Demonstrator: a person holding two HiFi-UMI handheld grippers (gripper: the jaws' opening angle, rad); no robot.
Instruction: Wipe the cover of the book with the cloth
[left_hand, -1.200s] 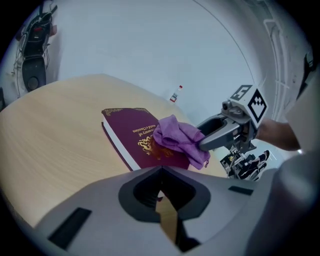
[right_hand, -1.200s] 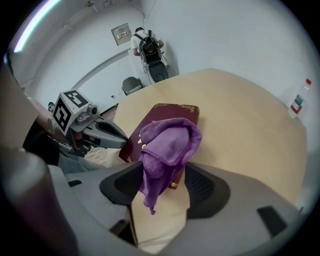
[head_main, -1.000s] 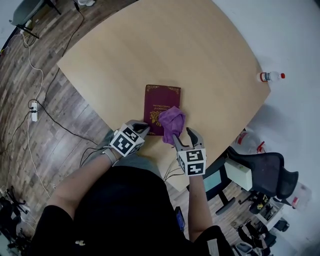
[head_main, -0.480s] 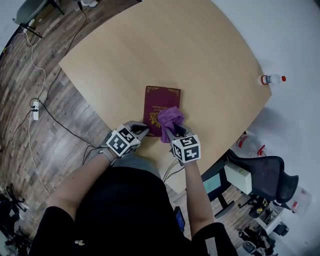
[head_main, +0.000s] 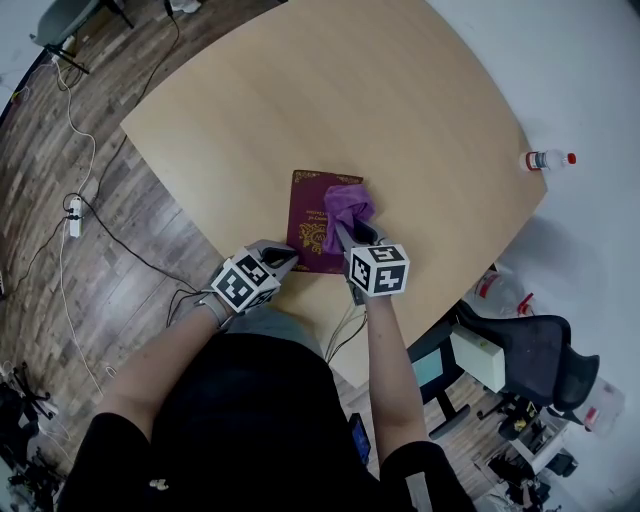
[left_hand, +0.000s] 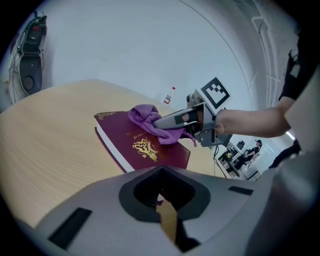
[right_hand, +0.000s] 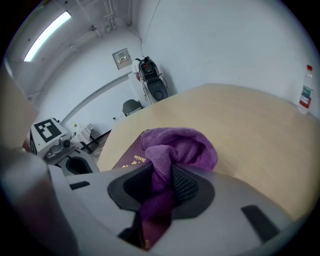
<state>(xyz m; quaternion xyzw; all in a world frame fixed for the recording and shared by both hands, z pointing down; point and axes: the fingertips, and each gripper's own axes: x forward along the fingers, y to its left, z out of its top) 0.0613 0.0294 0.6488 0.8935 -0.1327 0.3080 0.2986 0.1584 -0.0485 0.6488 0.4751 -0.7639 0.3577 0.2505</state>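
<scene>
A maroon book (head_main: 308, 218) with gold print lies flat near the front edge of the wooden table (head_main: 400, 90). A purple cloth (head_main: 348, 203) is bunched on the right side of its cover. My right gripper (head_main: 352, 230) reaches over the book's near right corner, and its jaws are closing with the cloth (right_hand: 180, 147) pinched between the pads. In the left gripper view the cloth (left_hand: 145, 116) trails from the right gripper (left_hand: 172, 120) onto the book (left_hand: 135, 145). My left gripper (head_main: 283, 258) sits at the book's near left corner, jaws together with nothing in them.
A small plastic bottle (head_main: 548, 159) with a red cap stands at the table's far right edge. A black office chair (head_main: 530, 345) and boxes are on the floor to the right. Cables and a power strip (head_main: 70, 215) lie on the wooden floor at the left.
The right gripper went from wide open beside the cloth to closed on it. It moved forward over the book, and the cloth slid up the cover. The left gripper stayed put.
</scene>
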